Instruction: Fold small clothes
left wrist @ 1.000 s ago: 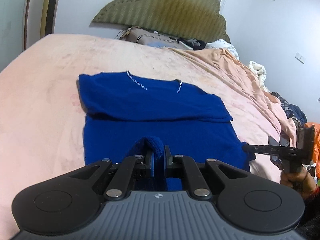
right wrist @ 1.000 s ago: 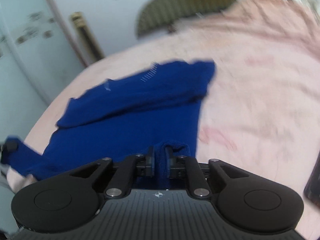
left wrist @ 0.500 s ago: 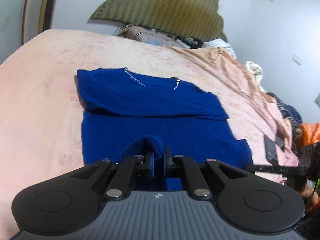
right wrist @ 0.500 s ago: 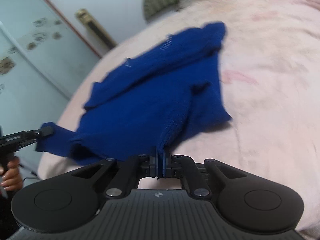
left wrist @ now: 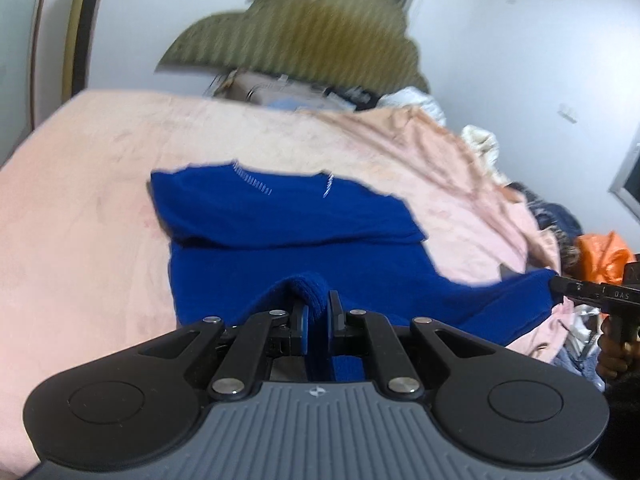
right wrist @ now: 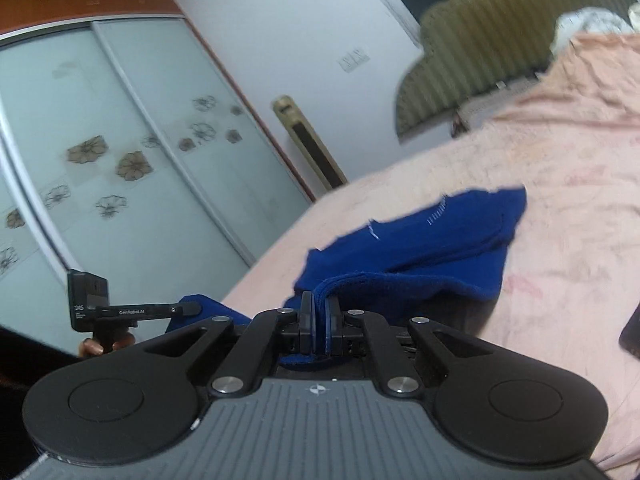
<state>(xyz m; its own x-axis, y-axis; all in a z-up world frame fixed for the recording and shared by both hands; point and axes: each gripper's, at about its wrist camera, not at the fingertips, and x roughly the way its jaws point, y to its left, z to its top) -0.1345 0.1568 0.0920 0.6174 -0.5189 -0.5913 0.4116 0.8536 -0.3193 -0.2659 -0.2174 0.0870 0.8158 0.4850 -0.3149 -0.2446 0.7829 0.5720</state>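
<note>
Blue knit sweater spread on the pink bed, near hem lifted. Left hand-held gripper clamped on that hem; right hand-held gripper pinching its other corner.

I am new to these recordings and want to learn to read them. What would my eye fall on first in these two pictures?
First, the bright blue sweater, spread on the pink blanket in the middle of the bed. Then the two grippers at its near edge: the left gripper and the right gripper each pinch the near hem, lifted off the bed. Behind stands an olive scalloped headboard.
</note>
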